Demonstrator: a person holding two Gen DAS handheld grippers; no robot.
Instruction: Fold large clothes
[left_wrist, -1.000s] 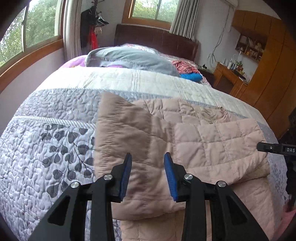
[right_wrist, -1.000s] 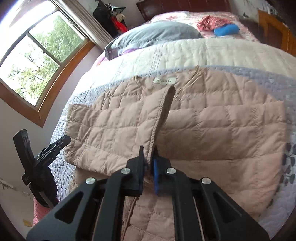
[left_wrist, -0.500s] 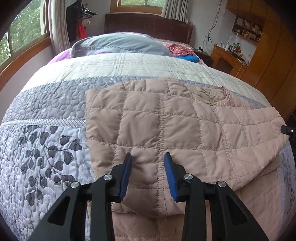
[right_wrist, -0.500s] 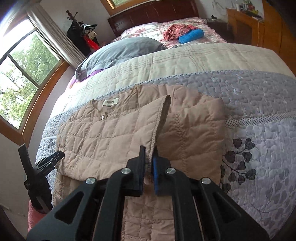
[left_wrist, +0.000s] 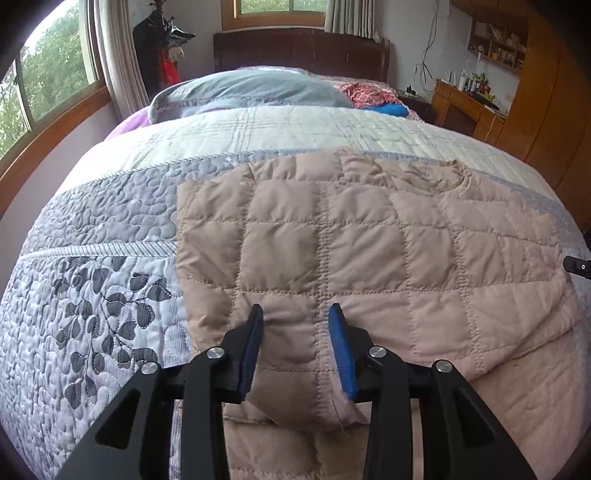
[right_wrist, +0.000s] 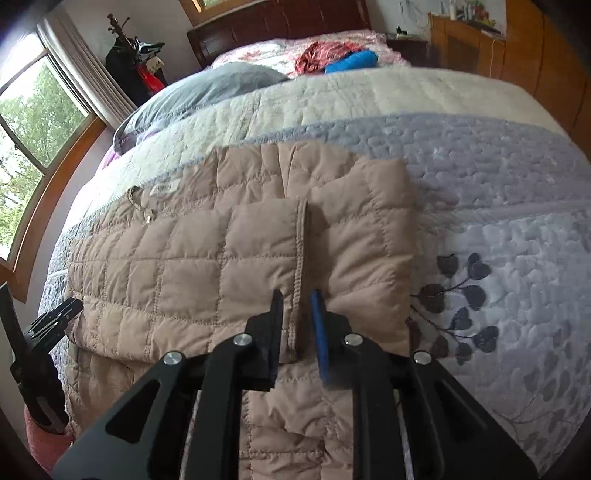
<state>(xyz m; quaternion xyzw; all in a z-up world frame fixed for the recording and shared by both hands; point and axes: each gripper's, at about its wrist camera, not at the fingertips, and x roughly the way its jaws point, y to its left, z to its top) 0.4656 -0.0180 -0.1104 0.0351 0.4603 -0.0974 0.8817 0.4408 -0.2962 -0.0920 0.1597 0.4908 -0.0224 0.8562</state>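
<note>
Bedroom; quilted bedspread. Near its foot edge lies a folded beige jacket. Right gripper is opening, releasing the laid-over hem; left gripper hovers spread.

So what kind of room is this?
A bedroom, most likely. There's a big bed with a quilted bedspread, a grey pillow in front of the dark wooden headboard, and a pink quilted jacket spread out for folding.

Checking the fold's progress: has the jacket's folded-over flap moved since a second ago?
Yes. The flap came down flat on the jacket, toward the bed.
</note>
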